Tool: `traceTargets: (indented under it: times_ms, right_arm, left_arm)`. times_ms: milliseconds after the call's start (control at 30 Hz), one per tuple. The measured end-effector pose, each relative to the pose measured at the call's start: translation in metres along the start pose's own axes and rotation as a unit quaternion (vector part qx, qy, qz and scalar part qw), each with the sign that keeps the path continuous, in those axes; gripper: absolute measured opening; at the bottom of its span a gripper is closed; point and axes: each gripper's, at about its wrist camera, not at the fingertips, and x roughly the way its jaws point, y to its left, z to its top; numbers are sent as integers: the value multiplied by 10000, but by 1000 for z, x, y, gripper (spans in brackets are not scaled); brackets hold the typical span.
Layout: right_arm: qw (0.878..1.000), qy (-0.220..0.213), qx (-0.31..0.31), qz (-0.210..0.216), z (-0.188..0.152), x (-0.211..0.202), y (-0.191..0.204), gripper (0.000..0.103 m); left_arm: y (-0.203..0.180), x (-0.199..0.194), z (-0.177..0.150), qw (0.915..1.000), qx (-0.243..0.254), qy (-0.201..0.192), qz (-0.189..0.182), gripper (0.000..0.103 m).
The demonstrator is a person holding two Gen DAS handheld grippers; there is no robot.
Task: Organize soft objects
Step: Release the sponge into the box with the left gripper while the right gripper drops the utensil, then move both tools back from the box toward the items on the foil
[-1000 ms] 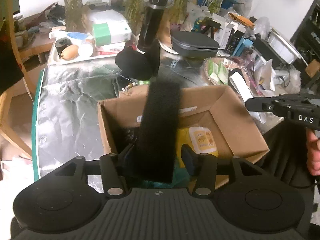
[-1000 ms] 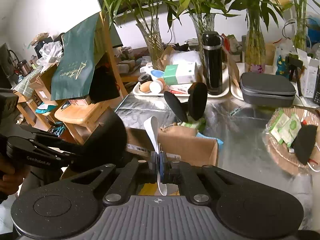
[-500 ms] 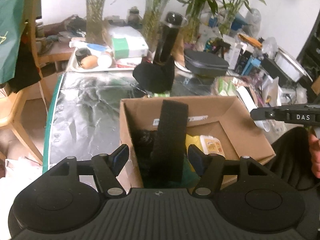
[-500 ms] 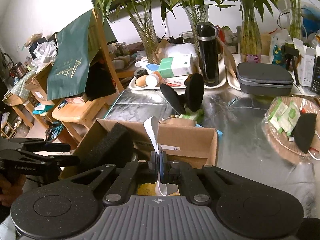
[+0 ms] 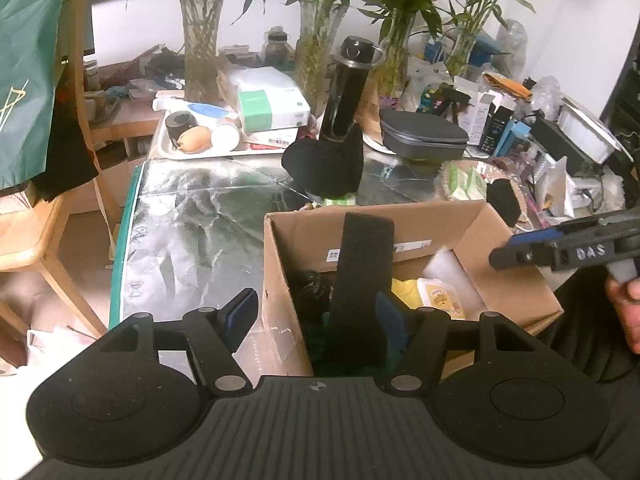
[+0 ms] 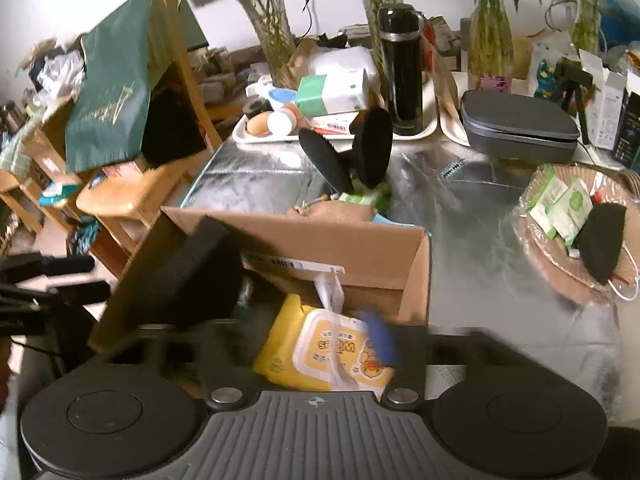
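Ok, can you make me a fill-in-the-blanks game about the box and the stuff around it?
1. The black foam strip stands in the cardboard ____.
2. The wipes pack in the cardboard box is mostly ____.
3. The tall black bottle stands on a white ____.

Missing words: box; yellow; tray

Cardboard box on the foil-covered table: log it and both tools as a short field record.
container: cardboard box, open top
foam: black foam strip standing in the box, leaning on its back wall
other contents: yellow wet wipes pack, white plastic piece
left tool: open, pads clear of the strip
right tool: jaws opening, blurred, above the wipes pack
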Motion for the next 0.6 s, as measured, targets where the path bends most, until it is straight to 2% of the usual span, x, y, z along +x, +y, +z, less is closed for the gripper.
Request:
traceTargets:
  times_ms: [133, 300, 600]
  right_arm:
    - [9998, -84, -197, -29, 0, -3, 1, 95]
    - [9994, -255, -239, -70, 5, -6, -3, 103]
    - [9984, -472, -218, -222, 19, -5, -21, 103]
  left_arm:
    - [1, 1, 0, 10000, 56, 3, 44, 64]
    - [1, 5, 1, 9997, 142, -41, 172, 64]
    - [1, 12, 3, 9994, 226, -220, 145, 64]
